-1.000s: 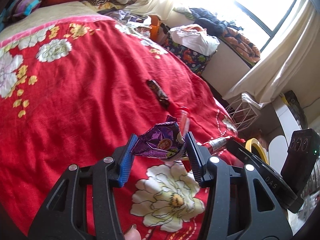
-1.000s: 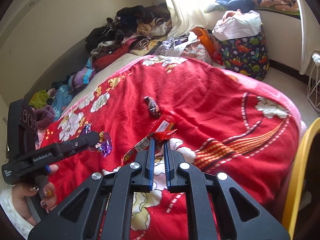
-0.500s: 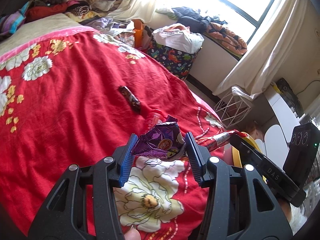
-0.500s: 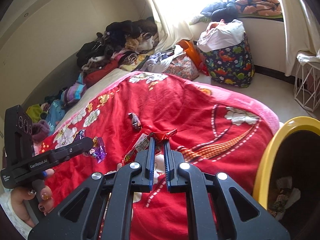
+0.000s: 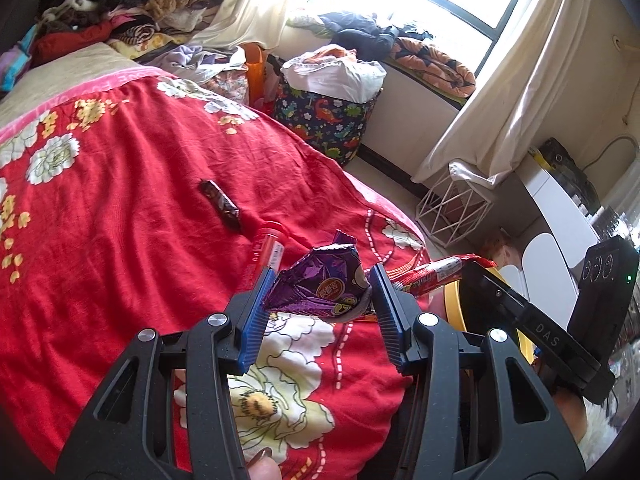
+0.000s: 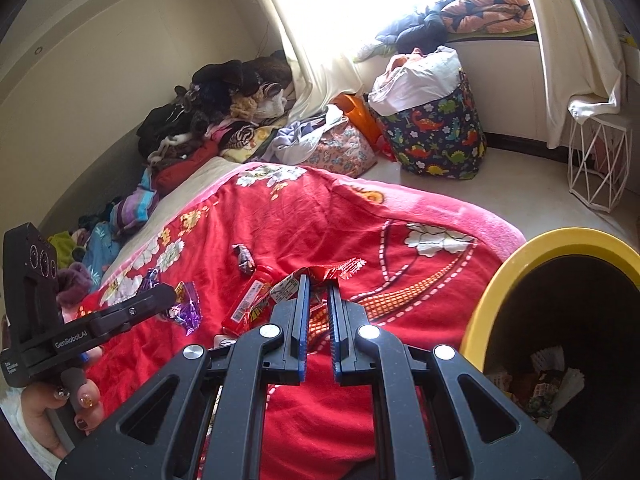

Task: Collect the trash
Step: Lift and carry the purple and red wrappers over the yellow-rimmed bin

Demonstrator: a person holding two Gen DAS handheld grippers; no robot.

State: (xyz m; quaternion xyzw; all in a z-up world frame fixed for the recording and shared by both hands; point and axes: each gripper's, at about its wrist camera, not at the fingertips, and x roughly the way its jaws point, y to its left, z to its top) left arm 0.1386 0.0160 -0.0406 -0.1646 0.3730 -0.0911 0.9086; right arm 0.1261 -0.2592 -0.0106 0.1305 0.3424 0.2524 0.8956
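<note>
A crumpled purple snack wrapper (image 5: 320, 286) is pinched between the blue pads of my left gripper (image 5: 322, 280), held above the red flowered blanket (image 5: 120, 220). My right gripper (image 6: 318, 284) is shut on a long red wrapper (image 6: 340, 269), which sticks out past its fingertips; the same wrapper (image 5: 434, 274) shows at the right of the left wrist view. A yellow-rimmed bin (image 6: 516, 260) with trash inside stands at the lower right, beside the bed. On the blanket lie a dark brown wrapper (image 5: 222, 204) and a red tube (image 5: 267, 242).
Piled clothes (image 6: 224, 112) line the far side of the bed. On the floor by the window stand a dinosaur-print basket (image 6: 436, 140) and a white wire stand (image 6: 600, 160). A hand (image 6: 60, 404) holds the left gripper's handle.
Both grippers have drifted with their wrappers toward the bed's edge. The yellow bin has come into the right wrist view and now fills its lower right corner.
</note>
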